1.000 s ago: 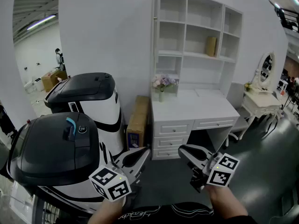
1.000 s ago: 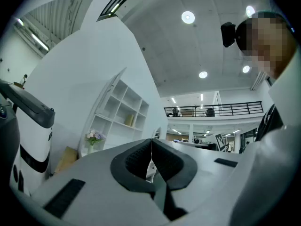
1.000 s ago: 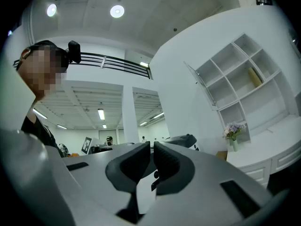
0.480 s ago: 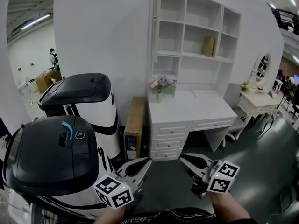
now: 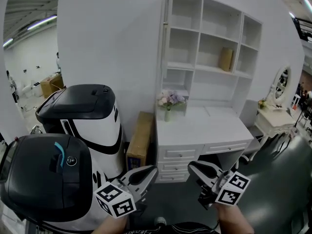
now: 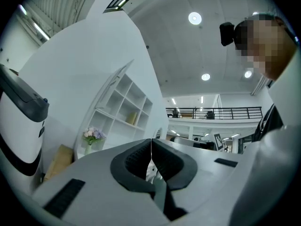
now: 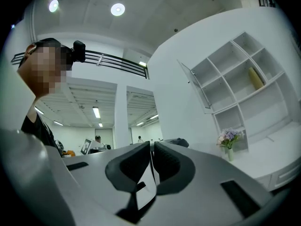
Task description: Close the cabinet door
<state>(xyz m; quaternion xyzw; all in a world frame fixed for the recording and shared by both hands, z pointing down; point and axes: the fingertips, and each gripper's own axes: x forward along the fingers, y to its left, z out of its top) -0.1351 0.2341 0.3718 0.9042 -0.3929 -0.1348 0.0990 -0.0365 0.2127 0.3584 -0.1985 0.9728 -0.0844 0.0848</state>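
Note:
The white cabinet (image 5: 209, 57) is a shelf unit standing on a white desk (image 5: 200, 123) against the wall. Its door (image 5: 166, 30) stands open at the unit's left side, seen edge-on in the head view. In the right gripper view the door (image 7: 198, 85) hangs out at an angle from the top left shelves. My left gripper (image 5: 152, 170) and right gripper (image 5: 192, 165) are held low in front of the desk drawers, well short of the door. Both are shut with nothing in them, their tips closed together (image 6: 151, 142) (image 7: 151, 147).
Two large black-and-white machines (image 5: 85, 116) (image 5: 41, 179) stand at the left. A cardboard box (image 5: 140, 140) leans beside the desk. A vase of flowers (image 5: 169, 103) stands on the desk and a brown item (image 5: 225, 59) on a shelf. A vanity table with a mirror (image 5: 278, 116) stands at the right.
Both grippers and my view have moved nearer the cabinet, which looks larger now. The machines at the left have slid toward the picture's edge. The jaws stayed shut.

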